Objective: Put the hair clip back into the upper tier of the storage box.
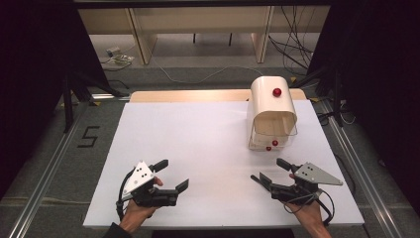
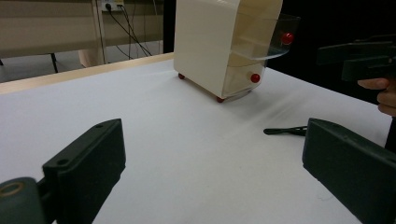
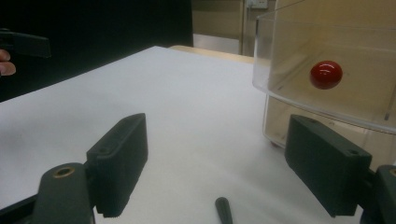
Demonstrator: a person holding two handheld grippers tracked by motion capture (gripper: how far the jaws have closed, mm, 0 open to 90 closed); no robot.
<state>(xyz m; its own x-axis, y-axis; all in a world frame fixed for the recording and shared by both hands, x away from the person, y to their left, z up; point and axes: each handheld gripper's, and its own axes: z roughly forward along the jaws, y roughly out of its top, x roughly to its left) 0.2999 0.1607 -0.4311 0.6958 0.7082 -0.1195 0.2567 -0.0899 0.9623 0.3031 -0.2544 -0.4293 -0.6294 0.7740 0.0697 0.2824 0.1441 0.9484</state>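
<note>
One mark reads clearly: a large black digit "5" sits on the grey carpeted floor left of the white table. Nothing else carries legible lettering, not even the cream plastic drawer cabinet.

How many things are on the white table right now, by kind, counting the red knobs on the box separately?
Cream plastic box with clear curved drawers: 1
Round red knobs on that box: 3, one on top and two on the drawer fronts
Black two-jaw grippers held over the table: 2, the left gripper and the right gripper
Total: 6
</note>
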